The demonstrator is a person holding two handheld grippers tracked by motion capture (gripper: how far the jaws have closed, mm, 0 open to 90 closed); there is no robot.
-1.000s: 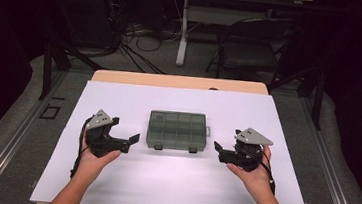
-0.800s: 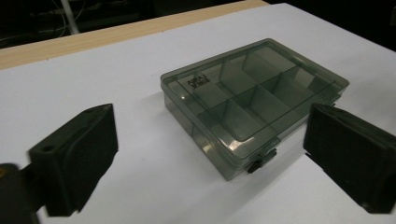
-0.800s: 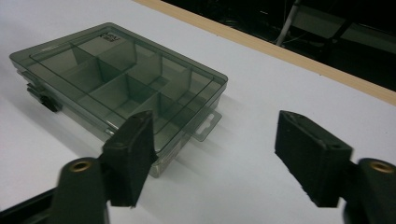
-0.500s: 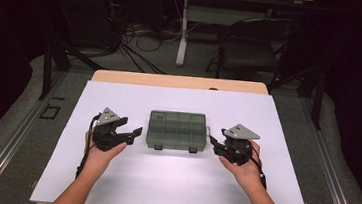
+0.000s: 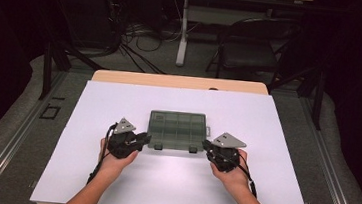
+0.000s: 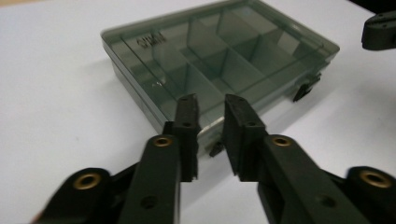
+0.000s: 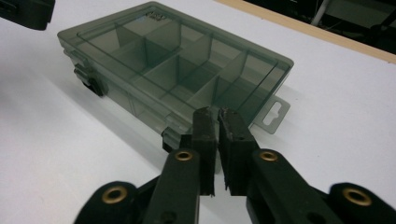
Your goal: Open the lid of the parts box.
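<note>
Organizer box [image 5: 177,130] is lying flat mid-surface, lid shut, smoky clear plastic w/ empty dividers inside. Two dark latches [image 7: 169,138] are sitting on its near long edge, hang tab [image 7: 274,114] sticking out the right end.

Left tool [image 5: 144,138] is hovering at the near-left corner, jaws parted by a narrow gap, holding nothing; tips are lined up w/ the front edge near the left latch. Right tool [image 5: 206,145] is mirroring it at the near-right corner, jaws almost closed w/ only a slit between, also empty; tips just short of the right latch.

Guess: both are flanking the latch side bc the clasps need popping, one per tool. White surface [image 5: 91,123] is giving clear access.
</note>
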